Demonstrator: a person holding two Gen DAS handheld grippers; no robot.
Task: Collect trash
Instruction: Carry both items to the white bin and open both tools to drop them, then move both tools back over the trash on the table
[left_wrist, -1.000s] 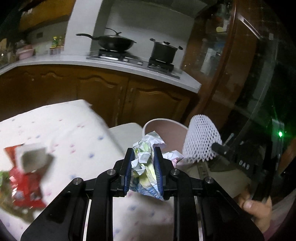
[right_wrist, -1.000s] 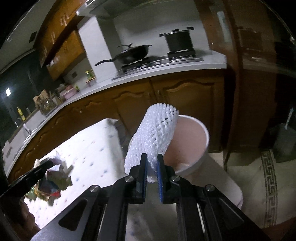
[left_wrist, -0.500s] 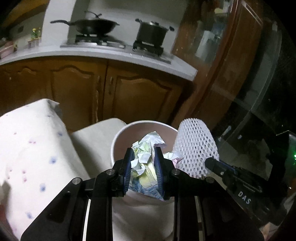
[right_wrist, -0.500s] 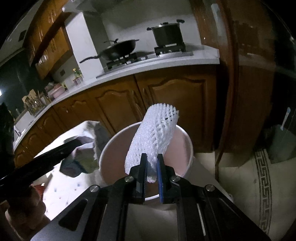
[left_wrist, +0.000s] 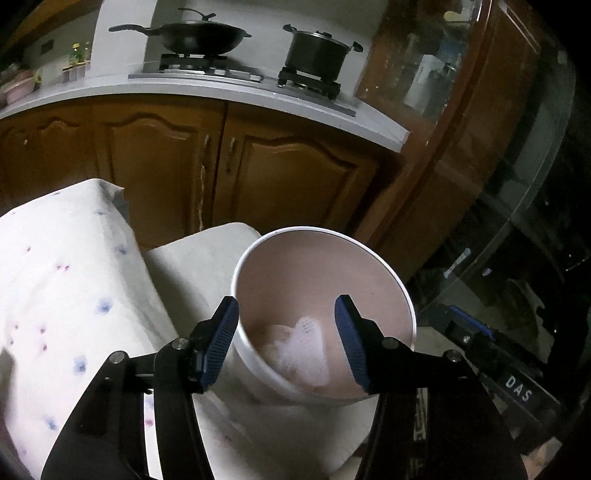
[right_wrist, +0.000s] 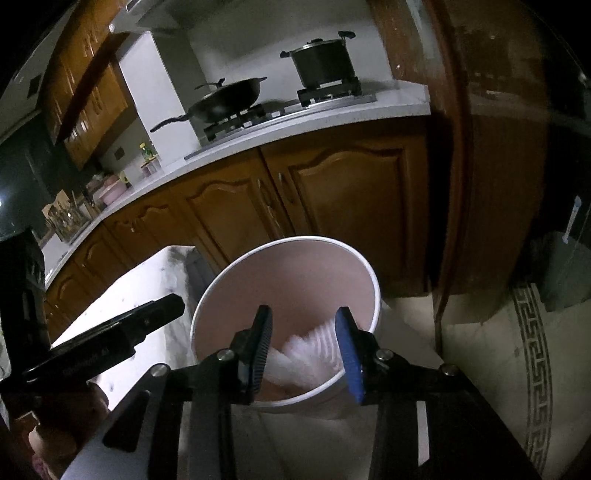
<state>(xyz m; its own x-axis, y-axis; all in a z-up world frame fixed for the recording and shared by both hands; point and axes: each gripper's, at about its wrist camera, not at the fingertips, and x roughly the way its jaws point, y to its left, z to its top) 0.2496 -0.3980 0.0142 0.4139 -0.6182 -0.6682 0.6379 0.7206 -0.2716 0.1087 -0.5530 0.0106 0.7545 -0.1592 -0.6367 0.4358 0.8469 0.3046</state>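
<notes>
A round trash bin with a white rim and pinkish inside stands beside the table; it also shows in the right wrist view. The white foam net lies inside it, blurred, also in the right wrist view. The crumpled paper is not clearly visible. My left gripper is open and empty right over the bin's near rim. My right gripper is open and empty over the bin as well. The left gripper's body shows at the left in the right wrist view.
A table with a white dotted cloth lies left of the bin. A white chair seat sits between them. Wooden cabinets and a counter with a wok and pot stand behind. A glass door is at the right.
Both grippers opened over the bin. The crumpled paper left my left gripper and the foam net left my right gripper; the net now lies inside the bin.
</notes>
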